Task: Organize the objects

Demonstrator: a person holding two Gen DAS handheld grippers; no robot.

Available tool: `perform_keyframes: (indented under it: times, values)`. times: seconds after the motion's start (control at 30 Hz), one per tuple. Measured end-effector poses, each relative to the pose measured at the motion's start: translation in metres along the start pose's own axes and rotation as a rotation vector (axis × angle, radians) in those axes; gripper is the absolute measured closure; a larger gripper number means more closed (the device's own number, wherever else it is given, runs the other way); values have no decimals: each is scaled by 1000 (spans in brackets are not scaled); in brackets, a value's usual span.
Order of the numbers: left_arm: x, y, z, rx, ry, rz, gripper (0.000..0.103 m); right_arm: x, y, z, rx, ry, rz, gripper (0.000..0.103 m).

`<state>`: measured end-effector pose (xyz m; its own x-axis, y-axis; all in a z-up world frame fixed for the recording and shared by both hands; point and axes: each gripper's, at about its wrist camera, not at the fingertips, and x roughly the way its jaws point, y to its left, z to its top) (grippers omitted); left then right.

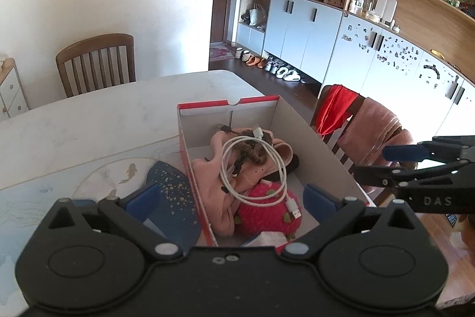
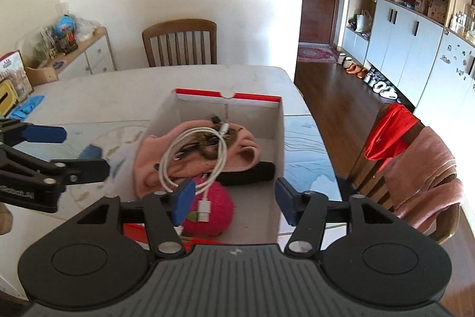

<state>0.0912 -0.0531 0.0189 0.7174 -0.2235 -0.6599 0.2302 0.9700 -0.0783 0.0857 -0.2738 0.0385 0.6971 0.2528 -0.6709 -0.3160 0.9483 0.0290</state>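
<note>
the box (image 2: pixel 279 138) sits on the table (image 1: pixel 89 115) straight ahead of and below both my tools, its long axis running away from me toward the far chair (image 2: pixel 179 42). my right gripper (image 2: pixel 234 198) hangs over the near end of it, jaws parted with nothing between the pads; the white cable (image 2: pixel 190 156) lies just past and below my left pad, its plug end resting on the red plush ball (image 2: pixel 213 213), not pinched by anything. my left gripper (image 1: pixel 231 198) is spread as wide as it goes and also grips nothing; its left pad is outside the box wall, over the dark blue speckled fan (image 1: pixel 172 198) on the table, and its right pad is over the inside of the box. so of my two hands the right is nearer the middle of the box, the left straddles its left wall.

as i judge it, the cable is already put away and the next thing to collect lies left of the box, so the left hand is the better placed for it.

count, as far as i can see: one box, one white cable coiled in a loop, one pink cloth thing (image 2: pixel 154 165) under it, one red plush ball, one black roll (image 2: pixel 252 174) toward the right wall, a small dark tangle (image 1: pixel 252 150) on top of the pink cloth that i cannot make out, something white at the near end, one blue fan outside. two chairs, one with cloths draped on it.
</note>
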Motion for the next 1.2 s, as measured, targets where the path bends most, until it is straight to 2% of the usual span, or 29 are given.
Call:
perform_keyframes:
  times: [0.17,0.47,0.7,0.83,1.2]
  values:
    - [-4,5,-7,0,-3,-4,0,-12,11,-6,1,-41,8,26]
    - [-10,12,-15,11,-19,4,0,-30,26,-16,9,-136,-1,4]
    - [-16,14,-23,14,-29,14,0,-36,32,-25,38,-160,-42,3]
    - [-22,13,-26,34,-55,51,0,-35,36,-31,31,-156,-69,3]
    - [-24,9,-29,51,-53,62,0,-31,43,-36,22,-138,-77,3]
